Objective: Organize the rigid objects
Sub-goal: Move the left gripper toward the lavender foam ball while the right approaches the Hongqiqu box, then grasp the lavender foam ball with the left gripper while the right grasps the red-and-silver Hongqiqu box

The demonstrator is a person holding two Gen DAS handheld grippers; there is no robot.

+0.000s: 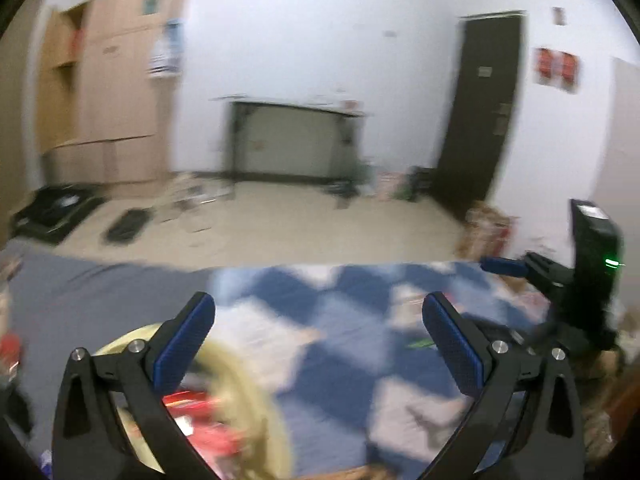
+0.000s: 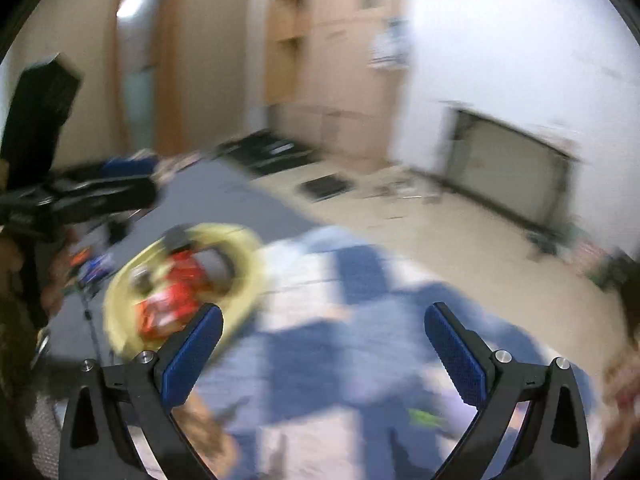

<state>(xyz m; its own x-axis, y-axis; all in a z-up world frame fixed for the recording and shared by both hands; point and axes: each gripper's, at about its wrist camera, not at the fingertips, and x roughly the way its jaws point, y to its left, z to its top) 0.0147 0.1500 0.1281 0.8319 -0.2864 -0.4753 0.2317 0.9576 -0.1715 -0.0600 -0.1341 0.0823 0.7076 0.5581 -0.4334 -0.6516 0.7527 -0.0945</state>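
Both the left gripper (image 1: pixel 320 344) and right gripper (image 2: pixel 324 348) were spread wide, fingers empty; swinging blind (frames blurred), either could clip the yellow basket (image 2: pixel 120 312) at lower left.

Likely a home bedroom, though blurred: checked bedding (image 1: pixel 352 320), wooden wardrobe (image 1: pixel 116 92), dark door (image 1: pixel 480 112), cluttered floor (image 1: pixel 304 220)

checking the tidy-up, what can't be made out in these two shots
- Contents of the yellow basket: right wrist view, motion blur; red packets only.
- Same basket, left wrist view: cut by the left tongs and blurred.
- Small green thing on the checked cloth: blurred, too small.
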